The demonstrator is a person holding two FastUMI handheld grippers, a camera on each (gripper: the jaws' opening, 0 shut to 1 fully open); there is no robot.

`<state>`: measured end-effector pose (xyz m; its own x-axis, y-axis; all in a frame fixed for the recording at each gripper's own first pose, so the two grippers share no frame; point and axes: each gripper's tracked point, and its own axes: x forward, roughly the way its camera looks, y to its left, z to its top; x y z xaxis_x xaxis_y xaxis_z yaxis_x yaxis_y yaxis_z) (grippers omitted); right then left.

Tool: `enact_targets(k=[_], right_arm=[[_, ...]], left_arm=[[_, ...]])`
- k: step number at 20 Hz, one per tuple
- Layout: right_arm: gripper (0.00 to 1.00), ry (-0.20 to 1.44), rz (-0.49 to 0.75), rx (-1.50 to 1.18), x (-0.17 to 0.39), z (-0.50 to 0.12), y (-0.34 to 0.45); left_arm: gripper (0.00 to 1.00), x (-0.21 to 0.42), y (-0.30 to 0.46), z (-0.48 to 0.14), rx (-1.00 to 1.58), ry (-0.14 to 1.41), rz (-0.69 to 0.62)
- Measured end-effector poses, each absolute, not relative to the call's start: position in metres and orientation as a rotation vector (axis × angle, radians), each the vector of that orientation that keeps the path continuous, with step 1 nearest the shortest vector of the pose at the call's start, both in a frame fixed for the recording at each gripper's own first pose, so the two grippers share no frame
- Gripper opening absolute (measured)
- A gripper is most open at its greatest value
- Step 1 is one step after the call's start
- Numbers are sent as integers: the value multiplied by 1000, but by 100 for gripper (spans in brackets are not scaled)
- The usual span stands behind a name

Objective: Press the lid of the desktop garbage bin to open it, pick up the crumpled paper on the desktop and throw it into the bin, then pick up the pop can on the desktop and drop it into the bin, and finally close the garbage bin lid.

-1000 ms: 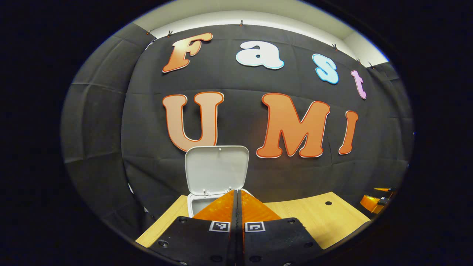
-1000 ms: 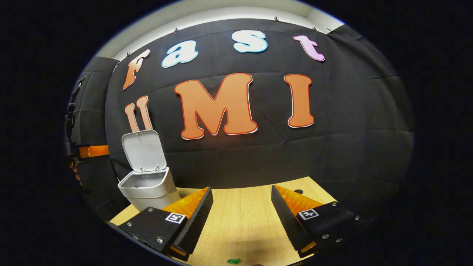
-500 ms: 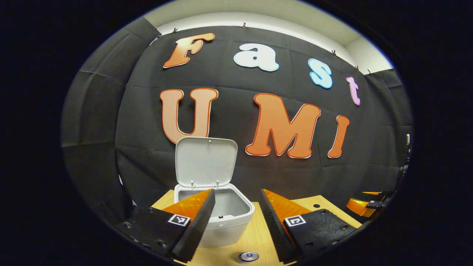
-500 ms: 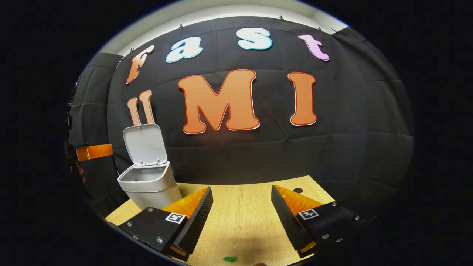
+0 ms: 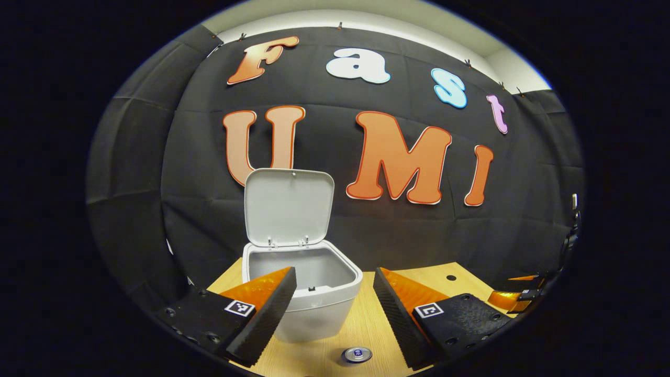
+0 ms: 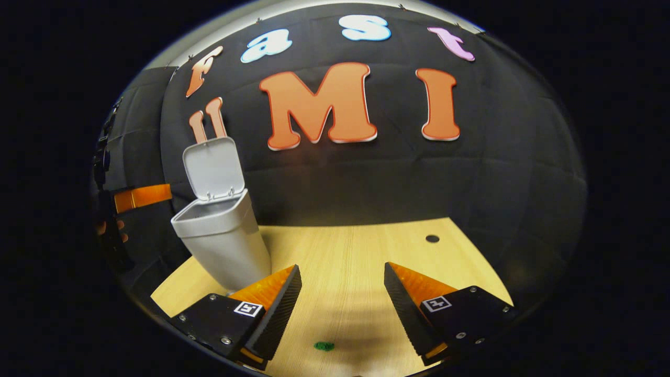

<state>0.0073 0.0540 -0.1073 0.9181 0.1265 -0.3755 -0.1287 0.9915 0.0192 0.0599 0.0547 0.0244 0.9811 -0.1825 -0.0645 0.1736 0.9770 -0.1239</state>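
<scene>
In the left gripper view, the left claw is spread wide with nothing between its fingers. Its left finger overlaps the near left side of the white garbage bin, which stands on the wooden worktop with its lid swung up and standing nearly upright against the back wall. The bin's inside looks bare as far as it can be seen. The pop can stands upright on the worktop, just in front of the bin and low between the two fingers.

In the right gripper view, the garbage bin stands at the left of the worktop, lid raised. The right claw is likewise wide open and holds nothing. Between its fingers, low down, a small green scrap lies on the wood. A dark round hole sits farther right in the worktop.
</scene>
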Motion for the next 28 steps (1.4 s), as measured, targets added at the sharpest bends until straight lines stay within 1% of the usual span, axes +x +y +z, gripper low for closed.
enact_targets(k=[5,9,13,17,26,27,28], right_arm=[[95,623,175,-8,-15,-198,65],[95,799,167,-51,-31,-262,69],[96,934,187,-91,-42,-309,79],[96,1012,206,-131,-52,-311,79],[96,1079,189,-158,-56,-321,77],[96,1075,193,-164,-53,-320,79],[100,1074,196,-171,-54,-321,79]], left_arm=[[95,57,56,-1,-72,121,-194],[94,58,67,-26,-61,182,-185],[94,58,86,-48,-75,243,-159],[95,61,101,-58,-58,265,-131],[94,61,116,-67,-40,291,-103],[95,62,118,-66,-38,291,-100],[95,61,120,-66,-39,291,-96]])
